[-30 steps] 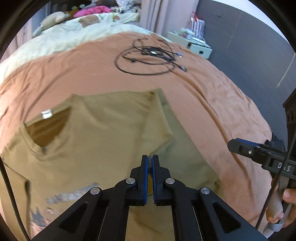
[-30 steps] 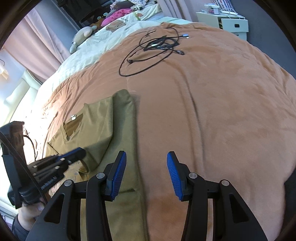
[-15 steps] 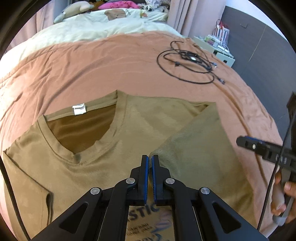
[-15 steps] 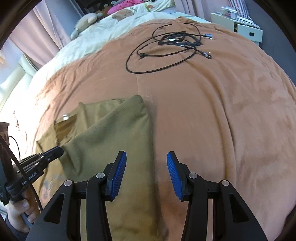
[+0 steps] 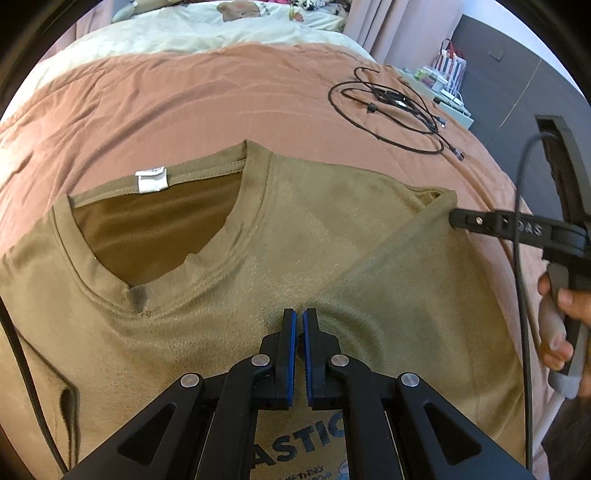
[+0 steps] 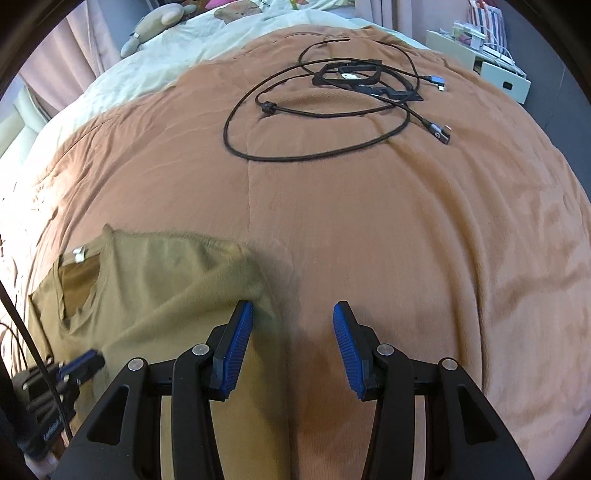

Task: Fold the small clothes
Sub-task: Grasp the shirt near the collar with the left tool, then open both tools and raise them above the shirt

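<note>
An olive T-shirt [image 5: 295,229] lies on the rust-brown blanket [image 5: 184,103], neck opening and white label [image 5: 151,181] toward the far side. Its right side is folded over the front as a flap [image 5: 413,295]. My left gripper [image 5: 298,321] is shut, its tips pinching the flap's edge at mid chest. My right gripper [image 6: 293,325] is open, low over the shirt's right edge [image 6: 258,291]; its left finger is over the cloth, its right finger over bare blanket. It also shows in the left wrist view [image 5: 480,221] at the shirt's far right corner.
A tangle of black cables [image 6: 332,99] lies on the blanket beyond the shirt. A cream duvet with soft toys [image 6: 159,33] lies at the bed's head. A white shelf unit [image 6: 491,70] stands past the far right bed edge.
My left gripper has carried the shirt's right side over the front, and the collar now lies closer. My right gripper has moved forward and left to the shirt's folded edge, still open.
</note>
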A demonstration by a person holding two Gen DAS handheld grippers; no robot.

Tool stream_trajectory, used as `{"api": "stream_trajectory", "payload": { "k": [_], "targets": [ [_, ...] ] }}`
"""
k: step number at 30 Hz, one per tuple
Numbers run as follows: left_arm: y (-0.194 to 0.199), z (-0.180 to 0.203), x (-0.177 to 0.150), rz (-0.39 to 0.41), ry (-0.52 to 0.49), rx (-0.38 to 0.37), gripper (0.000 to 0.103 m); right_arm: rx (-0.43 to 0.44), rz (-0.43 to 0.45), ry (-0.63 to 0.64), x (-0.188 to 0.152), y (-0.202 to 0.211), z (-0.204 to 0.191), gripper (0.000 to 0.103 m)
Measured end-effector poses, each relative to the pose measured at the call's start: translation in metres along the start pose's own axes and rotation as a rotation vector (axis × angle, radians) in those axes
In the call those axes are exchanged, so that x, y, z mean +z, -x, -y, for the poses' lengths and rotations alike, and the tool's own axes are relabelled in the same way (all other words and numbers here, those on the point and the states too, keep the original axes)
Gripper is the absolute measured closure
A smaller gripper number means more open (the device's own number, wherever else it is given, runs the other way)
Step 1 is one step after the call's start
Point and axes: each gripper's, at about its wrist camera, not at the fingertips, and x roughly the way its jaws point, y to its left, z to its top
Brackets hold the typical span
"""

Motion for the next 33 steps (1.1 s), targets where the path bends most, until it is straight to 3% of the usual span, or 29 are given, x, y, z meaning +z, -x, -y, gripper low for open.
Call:
{"api": "stream_trajectory", "payload": {
  "k": [11,14,19,20,21,23,25,28,31,33],
  "targets": [
    [0.002,-0.009,0.002,-0.012,0.018,-0.012,0.095,-0.119,-0.01,-0.008,0.023,-0.021,-0.01,0.06],
    [0.015,-0.019,0.003,-0.001,0.047,0.048,0.093,-0.11,0.02,-0.01,0.02,-0.003,-0.01,0.06],
    [0.04,-0.032,-0.004,0.003,0.091,0.045,0.093,-0.052,0.02,-0.006,0.004,0.029,-0.004,0.057],
    [0.046,-0.033,-0.006,0.005,0.094,0.047,0.093,-0.045,0.022,-0.003,-0.002,0.037,-0.004,0.053],
    [0.055,-0.033,-0.009,0.009,0.095,0.043,0.092,-0.043,0.027,-0.001,-0.005,0.045,-0.003,0.043],
    [0.073,-0.032,-0.015,0.023,0.1,0.036,0.08,-0.025,0.051,0.0,-0.017,0.067,-0.002,0.03],
    [0.09,-0.03,-0.02,0.044,0.104,0.033,0.051,-0.005,0.06,-0.001,-0.029,0.087,-0.004,0.025],
    [0.122,-0.027,-0.03,0.087,0.103,0.028,0.026,0.01,0.075,0.006,-0.05,0.118,-0.008,0.02],
    [0.158,-0.029,-0.046,0.129,0.114,0.034,0.01,0.007,0.082,0.023,-0.072,0.148,-0.016,0.019],
    [0.182,-0.032,-0.059,0.155,0.12,0.041,0.007,0.01,0.106,0.04,-0.087,0.173,-0.022,0.019]
  ]
}}
